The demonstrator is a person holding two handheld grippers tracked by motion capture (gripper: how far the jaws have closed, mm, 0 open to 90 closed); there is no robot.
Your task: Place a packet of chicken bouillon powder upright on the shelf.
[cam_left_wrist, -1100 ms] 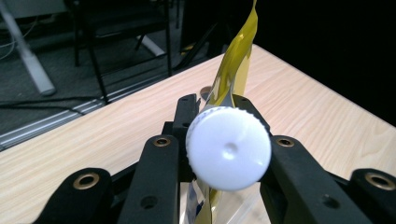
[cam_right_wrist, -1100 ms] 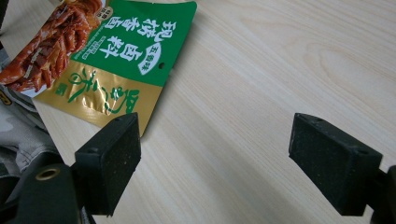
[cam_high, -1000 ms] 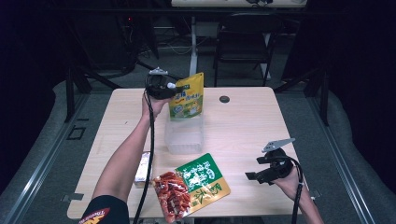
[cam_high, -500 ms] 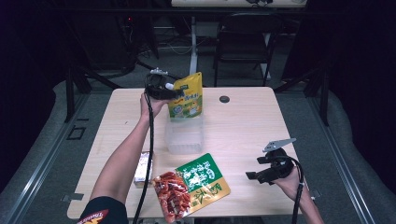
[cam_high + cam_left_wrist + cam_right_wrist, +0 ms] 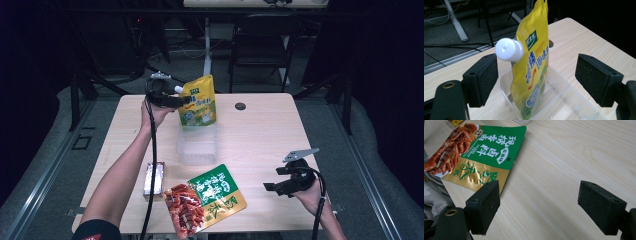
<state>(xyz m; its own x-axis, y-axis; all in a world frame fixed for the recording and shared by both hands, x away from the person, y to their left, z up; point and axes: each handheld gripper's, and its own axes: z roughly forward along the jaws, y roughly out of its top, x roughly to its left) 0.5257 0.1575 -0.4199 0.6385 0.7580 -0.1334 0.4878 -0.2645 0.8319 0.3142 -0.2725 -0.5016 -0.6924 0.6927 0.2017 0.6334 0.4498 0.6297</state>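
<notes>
Yellow spouted pouch [image 5: 531,67] stands upright in the clear container [image 5: 554,100], long axis vertical, directly ahead of the left gripper [image 5: 536,80] and between its spread, empty jaws. Right gripper [image 5: 539,207] hovers well apart, jaws also spread and empty, just beside the green snack packet [image 5: 486,152].

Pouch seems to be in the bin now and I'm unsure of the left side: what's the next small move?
Probably back the left gripper away. Its jaws stand open, clear of the pouch, which stands upright in the clear bin on its own.
</notes>
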